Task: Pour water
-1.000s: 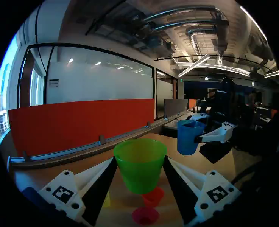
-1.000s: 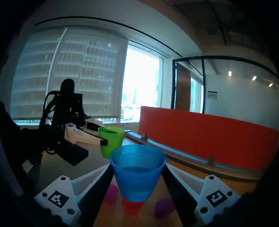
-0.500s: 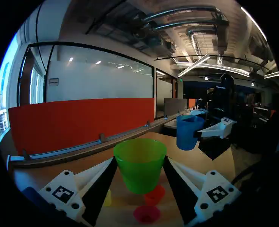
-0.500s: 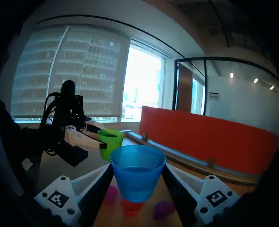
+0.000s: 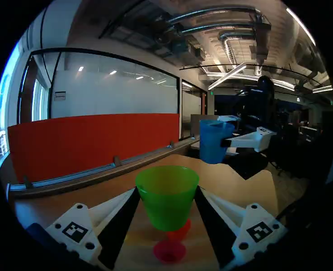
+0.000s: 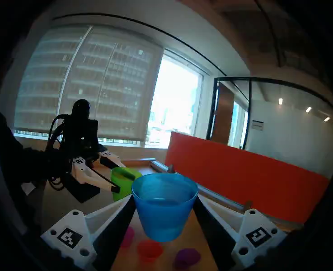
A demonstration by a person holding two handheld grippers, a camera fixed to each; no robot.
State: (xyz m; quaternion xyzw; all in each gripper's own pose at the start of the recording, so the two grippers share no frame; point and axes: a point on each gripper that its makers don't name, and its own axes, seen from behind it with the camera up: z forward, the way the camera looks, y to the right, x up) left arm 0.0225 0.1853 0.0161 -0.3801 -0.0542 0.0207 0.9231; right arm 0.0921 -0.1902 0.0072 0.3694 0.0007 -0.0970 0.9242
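A green cup stands upright between the fingers of my left gripper, which is shut on it above the wooden table. A blue cup holding water is upright in my right gripper, shut on it. In the left gripper view the blue cup hangs higher, to the upper right, held by the other gripper. From the right gripper view the green cup sits lower at left, behind the blue rim, with the other gripper gripping it.
Small coloured cups lie on the table below: a pink one and a red one; also pink, red and purple. A red partition runs along the table's far edge. A person's dark sleeve is at left.
The blue cup has risen and drawn closer to the green one. In the right gripper view the green cup has dropped lower, partly behind the blue rim.
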